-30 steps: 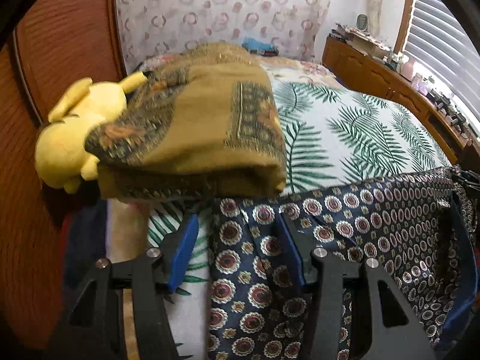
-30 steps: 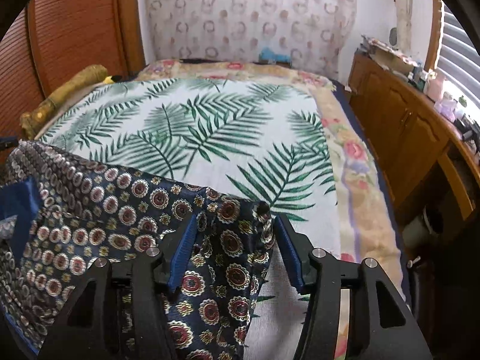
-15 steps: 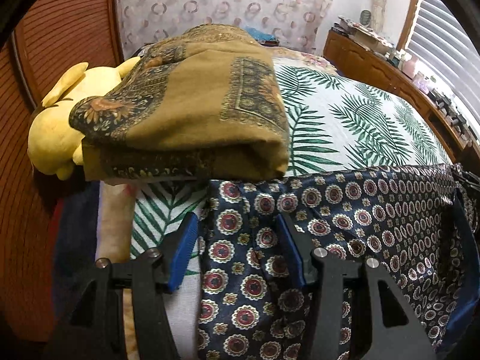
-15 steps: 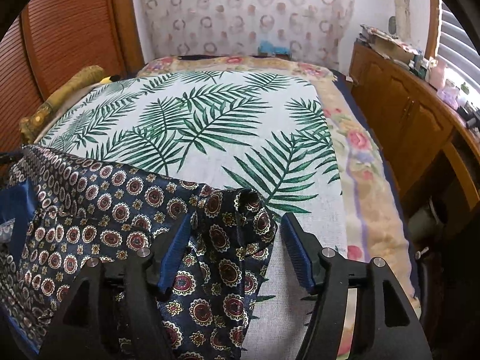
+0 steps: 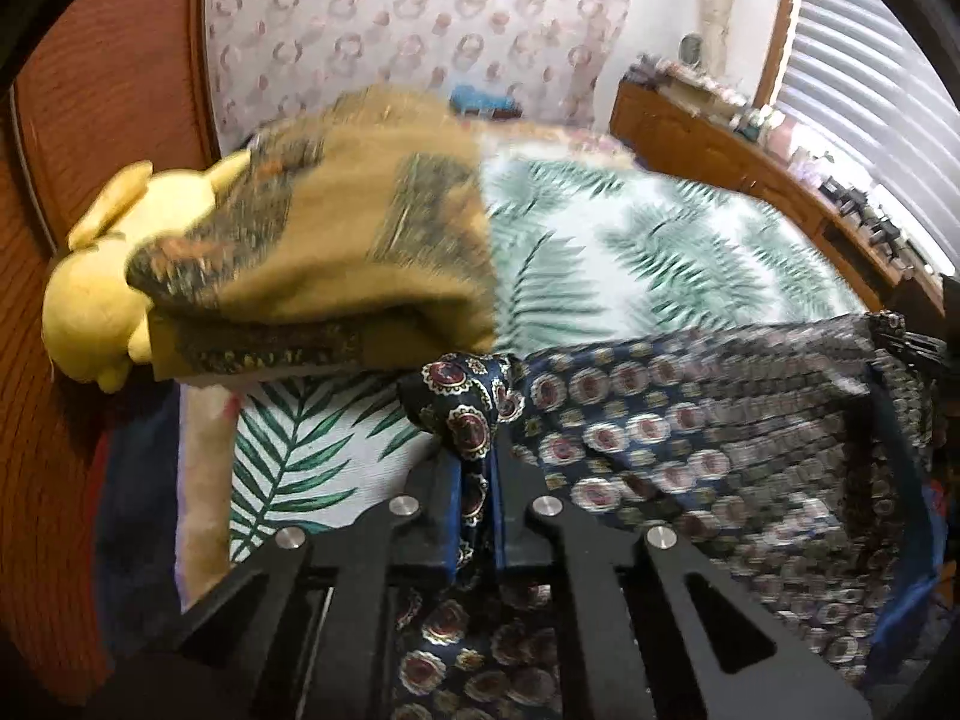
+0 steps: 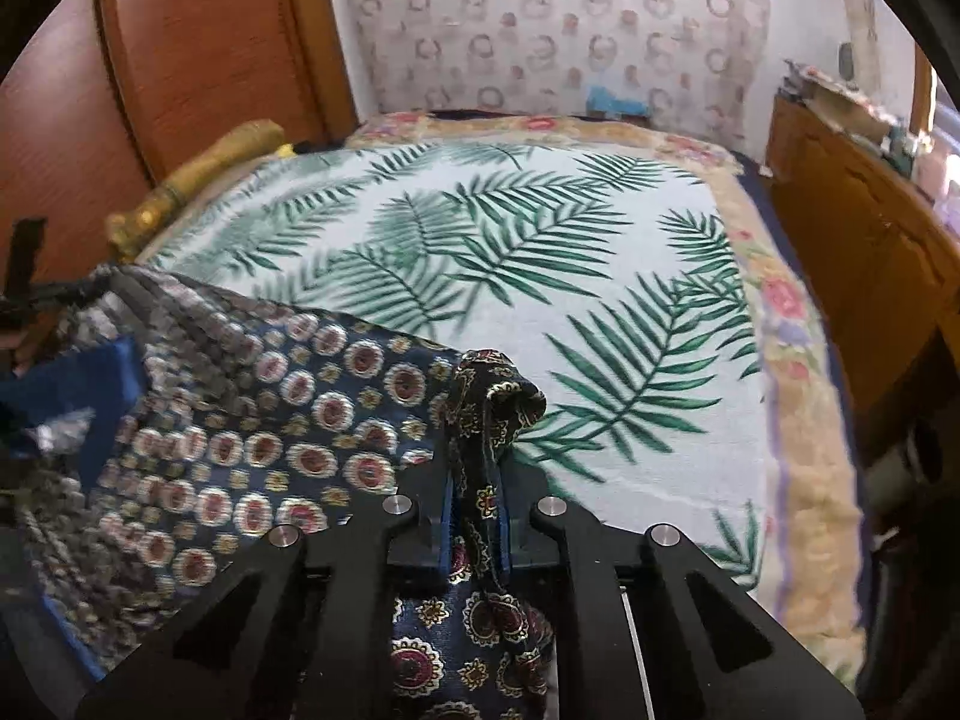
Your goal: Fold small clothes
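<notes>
A second ago both tools stand open around the navy medallion-print cloth. Now the left tool [image 5: 476, 468] is clamped on one bunched corner of the navy medallion-print cloth [image 5: 690, 438], and the right tool [image 6: 477, 468] pinches the other corner, each puckered above the blue pads, its top edge stretched between them.

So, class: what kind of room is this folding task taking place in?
Most likely a bedroom: a bed under a palm-leaf bedspread, a yellow plush toy beside a folded mustard cloth, and a cluttered wooden dresser by the window blinds.
</notes>
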`<state>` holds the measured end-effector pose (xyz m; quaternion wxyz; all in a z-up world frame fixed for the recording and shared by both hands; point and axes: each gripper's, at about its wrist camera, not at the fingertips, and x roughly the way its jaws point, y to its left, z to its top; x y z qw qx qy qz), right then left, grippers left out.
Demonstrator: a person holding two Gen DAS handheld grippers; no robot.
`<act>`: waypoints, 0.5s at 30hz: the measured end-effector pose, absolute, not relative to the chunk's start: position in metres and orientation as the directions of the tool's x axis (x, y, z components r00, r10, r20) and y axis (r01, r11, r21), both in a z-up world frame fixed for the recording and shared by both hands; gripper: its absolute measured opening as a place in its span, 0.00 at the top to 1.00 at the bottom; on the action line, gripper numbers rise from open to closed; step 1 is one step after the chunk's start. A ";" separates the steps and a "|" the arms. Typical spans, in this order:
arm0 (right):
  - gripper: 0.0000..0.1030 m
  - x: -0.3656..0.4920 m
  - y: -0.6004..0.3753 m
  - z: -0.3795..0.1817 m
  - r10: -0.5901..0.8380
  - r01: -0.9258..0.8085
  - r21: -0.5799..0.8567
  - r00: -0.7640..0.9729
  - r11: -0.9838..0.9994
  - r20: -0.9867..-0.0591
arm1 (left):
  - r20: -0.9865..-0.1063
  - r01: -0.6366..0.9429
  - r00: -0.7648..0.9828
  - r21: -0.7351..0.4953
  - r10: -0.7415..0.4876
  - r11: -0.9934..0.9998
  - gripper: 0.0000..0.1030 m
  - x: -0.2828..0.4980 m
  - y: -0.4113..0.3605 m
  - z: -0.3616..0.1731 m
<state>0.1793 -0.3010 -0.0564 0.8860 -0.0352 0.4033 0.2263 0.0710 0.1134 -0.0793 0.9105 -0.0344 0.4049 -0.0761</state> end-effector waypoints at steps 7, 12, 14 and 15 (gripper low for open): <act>0.95 0.133 -0.299 0.007 0.414 -0.451 0.091 0.696 0.888 -0.587 | -0.530 0.186 0.815 -0.142 -0.233 0.972 0.96 0.016 0.093 0.009; 0.95 0.096 -0.302 0.078 0.479 -0.494 0.091 0.755 0.865 -0.448 | -0.376 0.259 0.881 -0.128 -0.288 0.957 0.96 -0.015 0.085 0.076; 0.95 0.080 -0.302 0.111 0.497 -0.511 0.076 0.776 0.857 -0.389 | -0.329 0.276 0.895 -0.121 -0.301 0.953 0.96 -0.025 0.086 0.100; 0.95 0.073 -0.302 0.123 0.500 -0.515 0.064 0.785 0.855 -0.366 | -0.301 0.276 0.906 -0.110 -0.297 0.955 0.96 -0.030 0.087 0.114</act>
